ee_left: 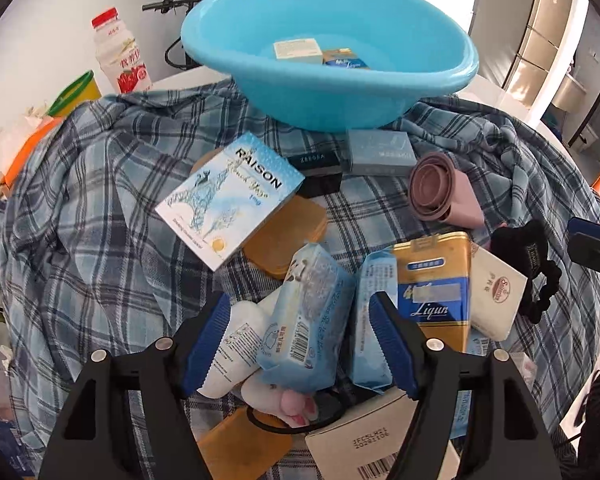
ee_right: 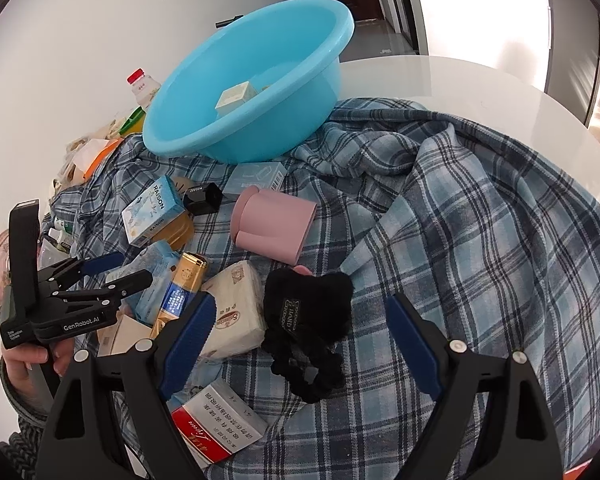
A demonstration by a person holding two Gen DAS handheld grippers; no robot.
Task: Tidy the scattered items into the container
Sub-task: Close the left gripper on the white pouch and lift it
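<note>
The blue basin stands at the back of the plaid cloth with a white box and a gold-blue pack inside. My left gripper points down over a pile of packs. It is open, and a light-blue tissue pack lies between its jaws without the pads pressing on it. A gold Liqun pack lies just right of it. My right gripper is open above a black scrunchie. In the right wrist view the left gripper sits at the left.
A RAISON box, an amber case, a black box, a grey-blue box and a pink cup lie before the basin. A milk bottle stands back left. White table shows beyond the cloth.
</note>
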